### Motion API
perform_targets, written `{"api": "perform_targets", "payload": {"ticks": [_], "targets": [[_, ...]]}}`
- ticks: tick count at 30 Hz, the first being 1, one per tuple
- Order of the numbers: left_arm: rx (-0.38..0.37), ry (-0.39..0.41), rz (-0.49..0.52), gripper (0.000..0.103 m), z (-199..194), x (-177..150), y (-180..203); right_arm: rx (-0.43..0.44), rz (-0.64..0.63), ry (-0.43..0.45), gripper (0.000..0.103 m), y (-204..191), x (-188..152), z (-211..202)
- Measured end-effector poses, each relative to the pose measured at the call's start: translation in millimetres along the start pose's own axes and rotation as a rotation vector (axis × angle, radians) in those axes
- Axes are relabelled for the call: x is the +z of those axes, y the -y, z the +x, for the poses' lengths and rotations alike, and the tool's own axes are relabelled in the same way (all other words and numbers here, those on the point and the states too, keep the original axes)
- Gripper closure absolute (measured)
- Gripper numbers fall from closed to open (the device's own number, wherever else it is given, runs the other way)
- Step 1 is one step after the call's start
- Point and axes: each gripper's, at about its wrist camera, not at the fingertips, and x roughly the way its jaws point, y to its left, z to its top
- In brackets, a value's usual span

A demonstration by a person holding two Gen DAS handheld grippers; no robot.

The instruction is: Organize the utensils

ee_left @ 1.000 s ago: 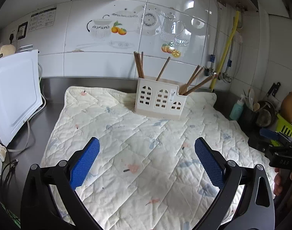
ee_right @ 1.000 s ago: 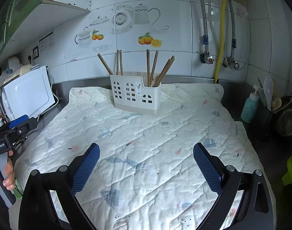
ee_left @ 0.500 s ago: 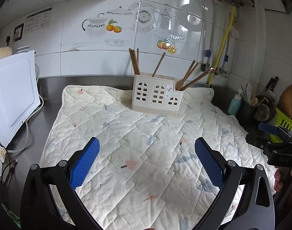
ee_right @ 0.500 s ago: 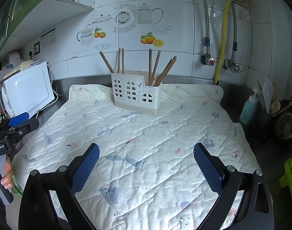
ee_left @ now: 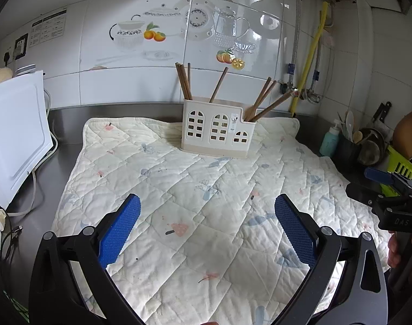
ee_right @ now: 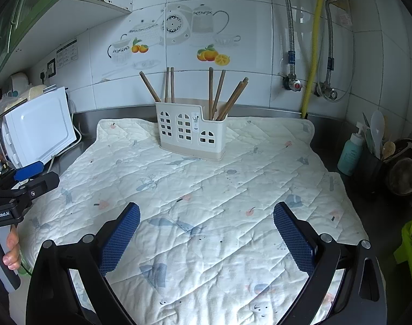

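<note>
A cream utensil holder with window cut-outs stands at the far side of a quilted mat. Several brown wooden chopsticks stick up from its compartments, some leaning right. My left gripper hovers open over the mat's near part, nothing between its blue pads. My right gripper is open too, empty, over the near mat. Each gripper shows at the edge of the other's view, held by a hand.
A white appliance with cables stands on the steel counter at left. At right are a teal bottle, a dark pot of spoons, a pan and a green rack. Pipes and a yellow hose run down the tiled wall.
Both grippers have drawn back and up slightly from the holder, which looks a bit smaller and further off. Both stay open and empty.
</note>
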Motion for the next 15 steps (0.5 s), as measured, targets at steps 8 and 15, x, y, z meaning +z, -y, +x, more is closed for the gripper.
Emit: {"api": "perform_targets", "payload": {"ticks": [8, 15], "targets": [[-0.002, -0.012, 0.007, 0.005, 3.7, -2.6, 1.9, 0.000, 0.000, -0.009, 0.007, -0.6, -1.7, 3.2], [-0.002, -0.016, 0.005, 0.005, 5.0, -3.9, 2.6, 0.001, -0.002, -0.014, 0.007, -1.0, -3.4, 5.7]]}}
